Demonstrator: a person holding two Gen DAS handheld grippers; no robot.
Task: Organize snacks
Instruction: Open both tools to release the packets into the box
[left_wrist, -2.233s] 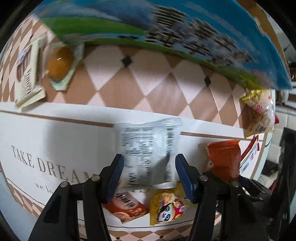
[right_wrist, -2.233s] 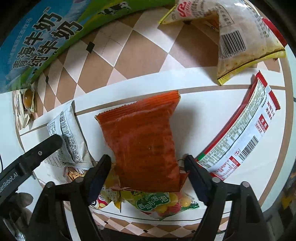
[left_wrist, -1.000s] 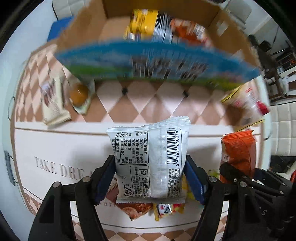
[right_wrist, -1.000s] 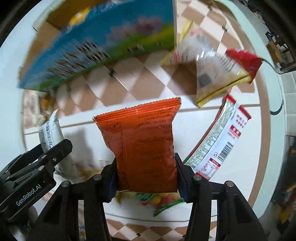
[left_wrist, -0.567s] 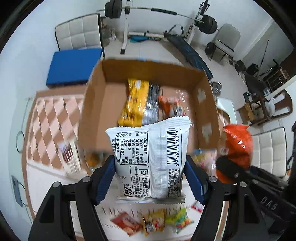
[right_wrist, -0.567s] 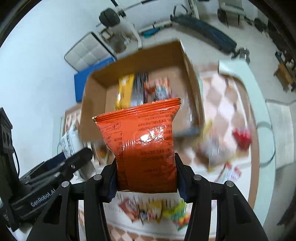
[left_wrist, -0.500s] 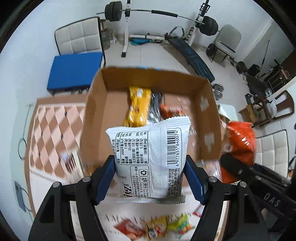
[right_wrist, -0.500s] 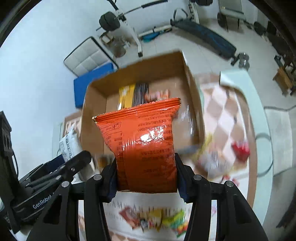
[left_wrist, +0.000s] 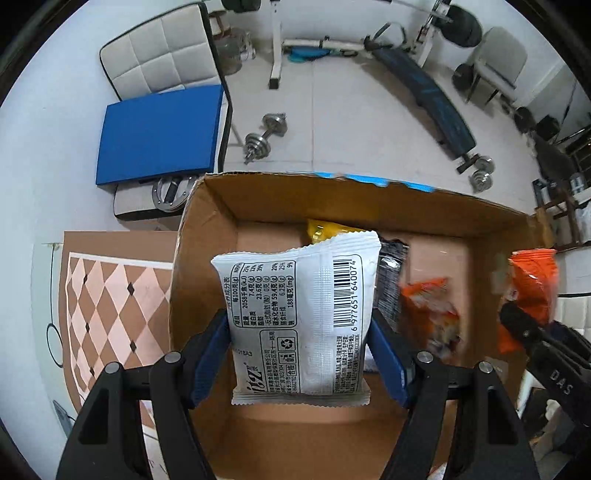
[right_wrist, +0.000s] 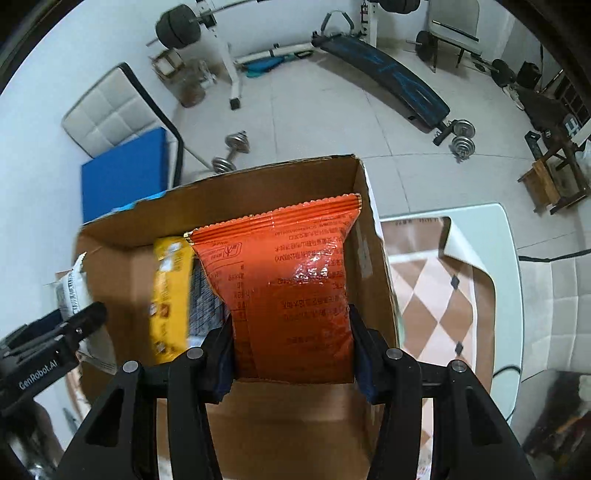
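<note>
Both packets were low over the surface two seconds back; now I have them hanging over the open cardboard box (left_wrist: 207, 236). Drop-off looks like the next step, judging by position.

White packet (left_wrist: 299, 317): flat pillow pouch, nutrition table and barcode facing me, serrated top edge, over the box's left half. Left tool (left_wrist: 299, 360) pinches it across the lower sides.

Orange packet (right_wrist: 291, 291): glossy foil, crimped top, over the box's right half near its right wall. Right tool (right_wrist: 291, 362) pinches it likewise.

Inside the box: yellow packet (right_wrist: 170, 291), a dark one beside it, and an orange-red one (left_wrist: 430, 314), blurred.
</note>
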